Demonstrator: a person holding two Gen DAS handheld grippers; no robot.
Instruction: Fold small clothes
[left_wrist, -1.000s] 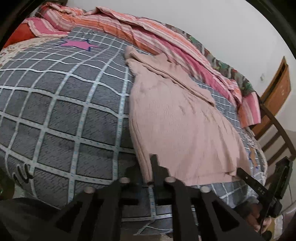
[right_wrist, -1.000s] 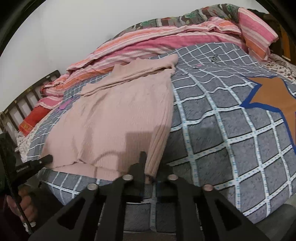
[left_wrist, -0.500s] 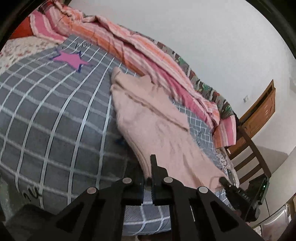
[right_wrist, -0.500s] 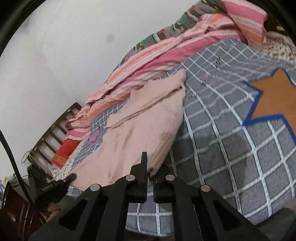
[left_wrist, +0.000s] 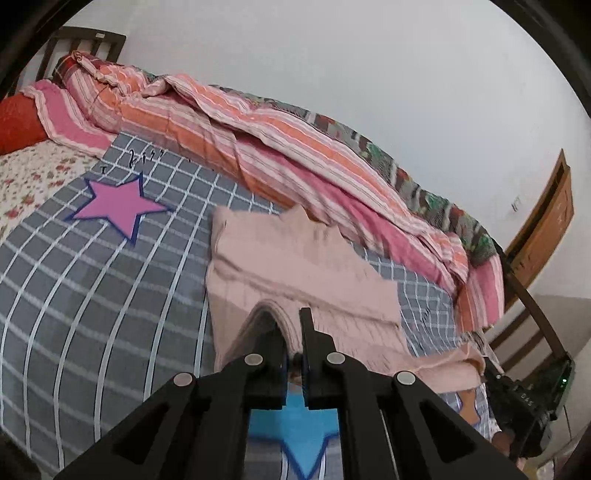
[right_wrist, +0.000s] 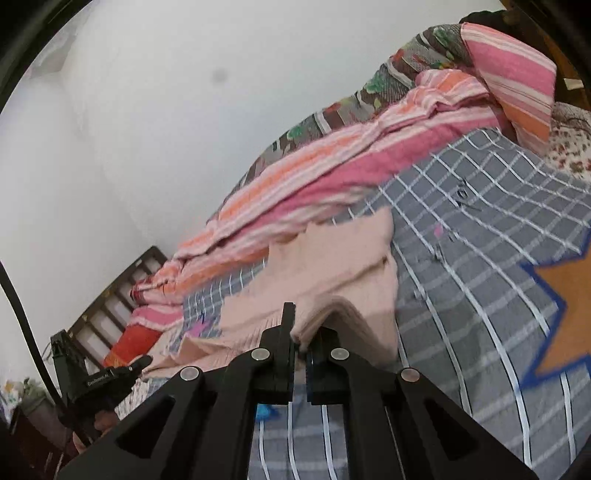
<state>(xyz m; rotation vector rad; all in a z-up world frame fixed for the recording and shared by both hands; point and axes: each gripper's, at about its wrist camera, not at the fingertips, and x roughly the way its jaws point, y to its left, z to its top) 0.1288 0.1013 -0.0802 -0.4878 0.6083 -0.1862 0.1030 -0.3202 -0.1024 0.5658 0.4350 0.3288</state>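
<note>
Each hand-held gripper, left (left_wrist: 293, 332) and right (right_wrist: 301, 334), pinches the soft pink knit garment (left_wrist: 295, 266) (ribbed, draping) above the checked bedspread (left_wrist: 92, 295).

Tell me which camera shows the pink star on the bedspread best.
The left wrist view: the pink star lies whole and sharp on the grey checked bedspread. The right wrist view shows only a small blurred pink patch, possibly it.

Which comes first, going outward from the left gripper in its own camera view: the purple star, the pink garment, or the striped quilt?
1. Pink garment: pinched in the left gripper.
2. Purple star: upper left on the grey checked cover.
3. Striped quilt: bunched along the wall, behind both.
</note>
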